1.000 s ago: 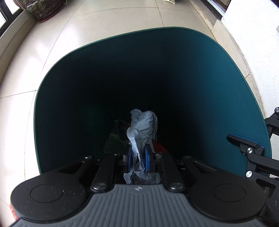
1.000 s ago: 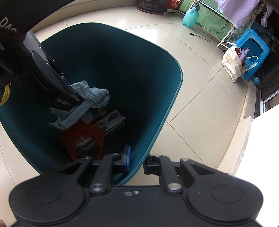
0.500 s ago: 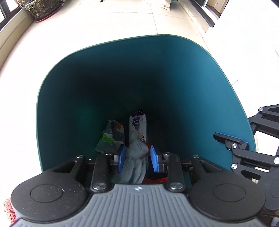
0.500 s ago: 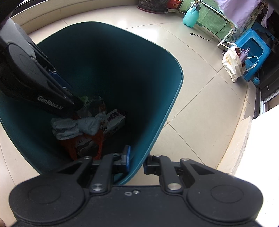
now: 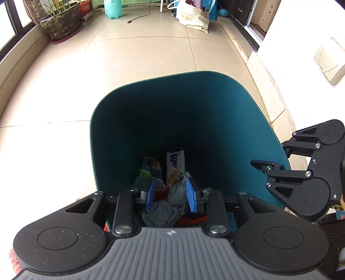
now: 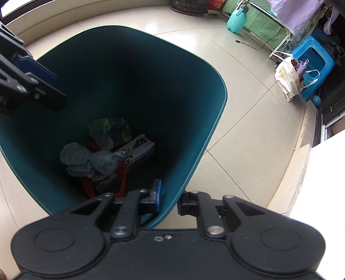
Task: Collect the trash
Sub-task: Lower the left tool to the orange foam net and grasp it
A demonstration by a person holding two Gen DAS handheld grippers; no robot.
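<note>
A teal trash bin (image 5: 226, 103) stands on the tiled floor and also fills the right wrist view (image 6: 207, 137). A crumpled grey-blue paper wad (image 6: 90, 160) lies loose at the bottom on a red bag, a purple carton (image 6: 138, 148) and a wrapper. My left gripper (image 5: 170, 195) is open above the bin's near rim; the wad (image 5: 170, 206) shows far below between its pads. My right gripper (image 6: 170, 199) is shut on the bin's rim, one finger inside and one outside.
A potted plant (image 5: 61, 22), a teal jug (image 5: 113, 9) and a white tote bag (image 5: 192, 18) stand at the far end of the floor. A blue stool (image 6: 312, 62) and a white wall ledge (image 6: 319, 183) are on the right.
My left gripper opened and let go of the paper wad, which dropped to the bottom of the bin. The left gripper then rose and pulled back. The right gripper kept its hold.
</note>
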